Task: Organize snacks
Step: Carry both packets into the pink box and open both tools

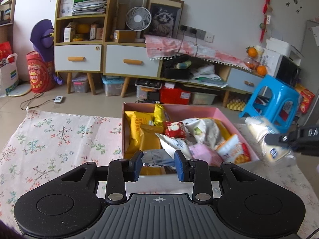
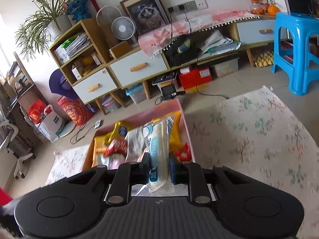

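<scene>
A pink box [image 1: 225, 113] full of snack packets sits on the floral cloth [image 1: 59, 135]; it also shows in the right wrist view [image 2: 184, 127]. My left gripper [image 1: 159, 164] is shut on a grey-blue packet [image 1: 157, 156] at the box's near edge. My right gripper [image 2: 159, 169] is shut on a clear packet of pale biscuits with a blue label [image 2: 159, 155], held above the box's right side. In the left wrist view that packet [image 1: 265, 137] and the right gripper [image 1: 287, 139] hang to the right of the box.
Yellow [image 1: 139, 127], red [image 1: 175, 129] and orange-white [image 1: 235, 149] packets lie in the box. A blue plastic stool [image 1: 273, 101] stands on the floor to the right. A low cabinet with drawers [image 1: 131, 61] and storage bins lines the wall behind.
</scene>
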`<state>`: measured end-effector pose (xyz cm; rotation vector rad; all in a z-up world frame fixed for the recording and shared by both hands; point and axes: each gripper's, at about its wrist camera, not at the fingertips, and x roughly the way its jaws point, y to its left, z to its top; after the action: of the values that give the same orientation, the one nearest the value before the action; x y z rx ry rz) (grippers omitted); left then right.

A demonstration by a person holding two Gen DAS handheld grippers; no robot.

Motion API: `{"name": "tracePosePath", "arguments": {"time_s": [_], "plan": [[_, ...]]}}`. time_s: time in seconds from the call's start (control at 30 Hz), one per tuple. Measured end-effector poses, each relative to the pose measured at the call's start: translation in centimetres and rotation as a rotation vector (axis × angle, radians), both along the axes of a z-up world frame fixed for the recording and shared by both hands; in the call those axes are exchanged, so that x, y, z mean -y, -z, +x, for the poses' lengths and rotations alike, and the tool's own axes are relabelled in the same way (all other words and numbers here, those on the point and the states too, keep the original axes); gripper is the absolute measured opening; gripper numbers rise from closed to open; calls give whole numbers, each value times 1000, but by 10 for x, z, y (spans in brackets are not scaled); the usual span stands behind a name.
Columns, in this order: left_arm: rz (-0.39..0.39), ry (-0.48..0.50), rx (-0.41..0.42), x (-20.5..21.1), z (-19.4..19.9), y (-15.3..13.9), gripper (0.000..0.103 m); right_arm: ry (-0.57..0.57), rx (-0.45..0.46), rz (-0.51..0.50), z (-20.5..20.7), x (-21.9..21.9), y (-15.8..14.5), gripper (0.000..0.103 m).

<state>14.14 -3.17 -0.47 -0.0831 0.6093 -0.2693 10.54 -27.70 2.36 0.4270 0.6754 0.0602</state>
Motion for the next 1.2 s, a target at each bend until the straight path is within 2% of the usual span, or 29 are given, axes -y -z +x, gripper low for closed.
{"name": "tracePosePath", "arguments": {"time_s": [0.1, 0.3, 0.5, 0.73, 0.83, 0.9, 0.97, 1.2], "plan": [[4, -4, -12, 5, 10, 13, 31, -5, 6, 32, 14, 7, 8, 7], [18, -4, -28, 9, 24, 33, 31, -12, 11, 29, 41, 5, 25, 7], [39, 0, 7, 7, 31, 35, 32, -8, 14, 16, 53, 8, 42, 8], [46, -11, 22, 7, 35, 37, 32, -5, 10, 0, 58, 9, 46, 13], [62, -14, 26, 8, 35, 37, 34, -3, 16, -5, 57, 8, 43, 18], [68, -17, 24, 7, 35, 37, 38, 7, 24, 16, 57, 12, 42, 27], [63, -22, 17, 6, 34, 36, 46, 11, 35, 45, 55, 16, 38, 43], [77, -6, 2, 9, 29, 26, 57, 30, 57, 56, 43, 22, 25, 57]]}}
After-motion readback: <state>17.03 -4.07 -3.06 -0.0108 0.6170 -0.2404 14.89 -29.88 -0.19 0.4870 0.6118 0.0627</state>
